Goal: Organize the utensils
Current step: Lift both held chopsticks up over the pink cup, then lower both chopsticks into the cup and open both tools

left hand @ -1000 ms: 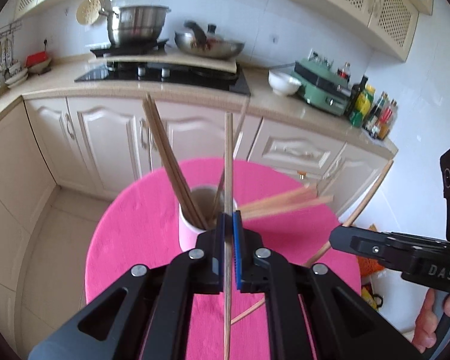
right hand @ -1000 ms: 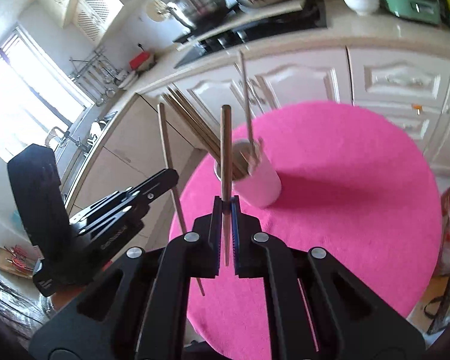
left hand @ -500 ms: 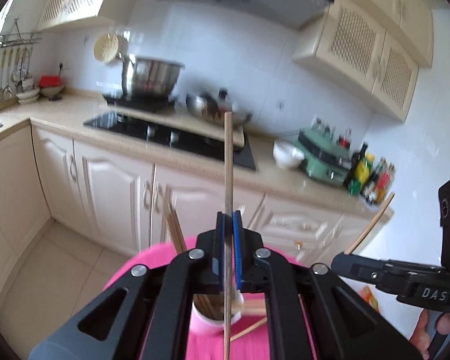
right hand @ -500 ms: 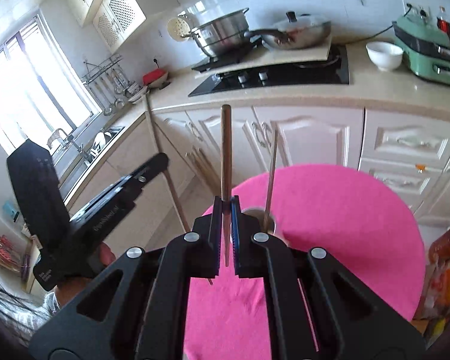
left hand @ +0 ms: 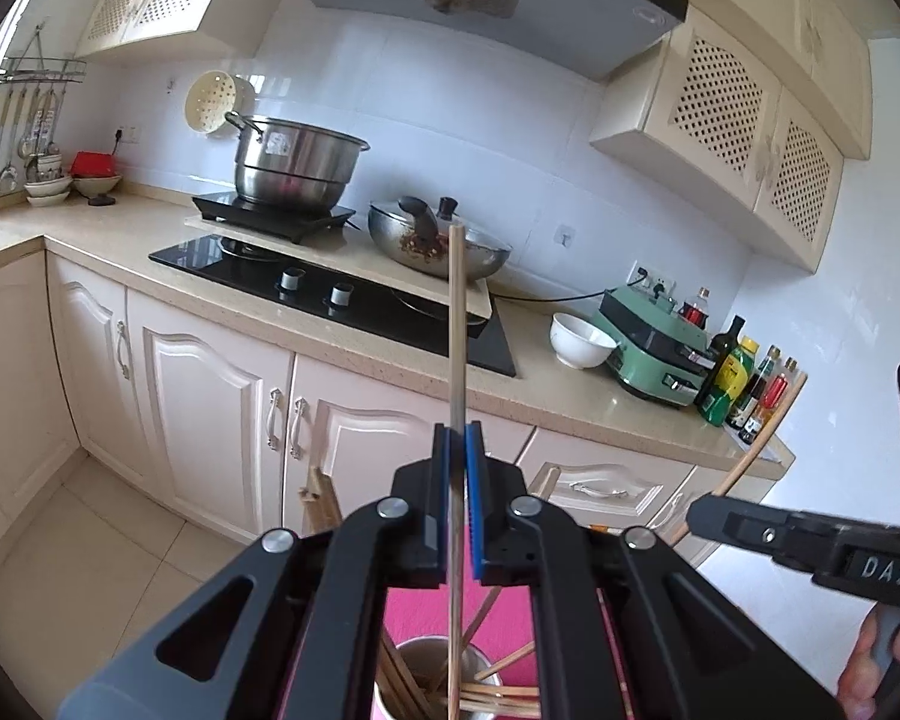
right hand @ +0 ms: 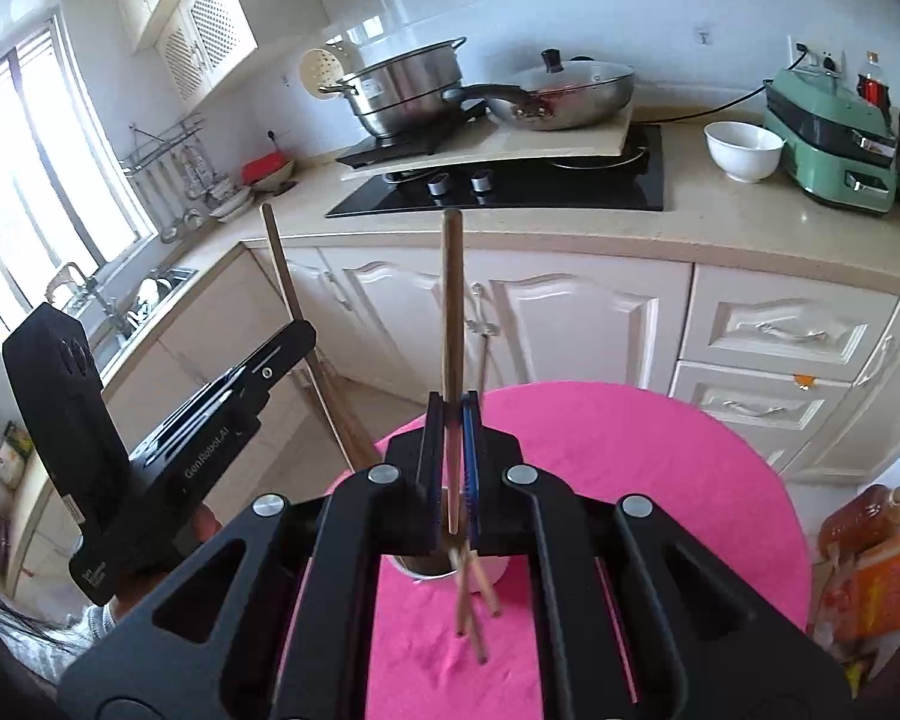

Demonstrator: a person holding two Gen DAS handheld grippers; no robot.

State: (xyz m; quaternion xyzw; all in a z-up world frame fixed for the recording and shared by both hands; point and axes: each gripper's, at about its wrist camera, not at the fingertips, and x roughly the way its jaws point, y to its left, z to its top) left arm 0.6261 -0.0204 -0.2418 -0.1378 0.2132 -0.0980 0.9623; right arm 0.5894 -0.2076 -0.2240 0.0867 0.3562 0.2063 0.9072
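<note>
Walls: we see white tiles (left hand: 450, 120).
Cabinets: cream, lattice doors (left hand: 720, 96) above, panelled doors (left hand: 204, 396) below.
Floor: pale tiles (left hand: 72, 546).
Window: bright daylight (right hand: 36, 180), left.
Counter: beige worktop (left hand: 120, 228).

table: round, covered by a pink cloth (right hand: 660, 480)
cup (right hand: 498, 570): white, upright on the cloth toward the table's left edge, holding chopsticks (left hand: 498, 693)
rest of the cloth: bare where visible
</note>
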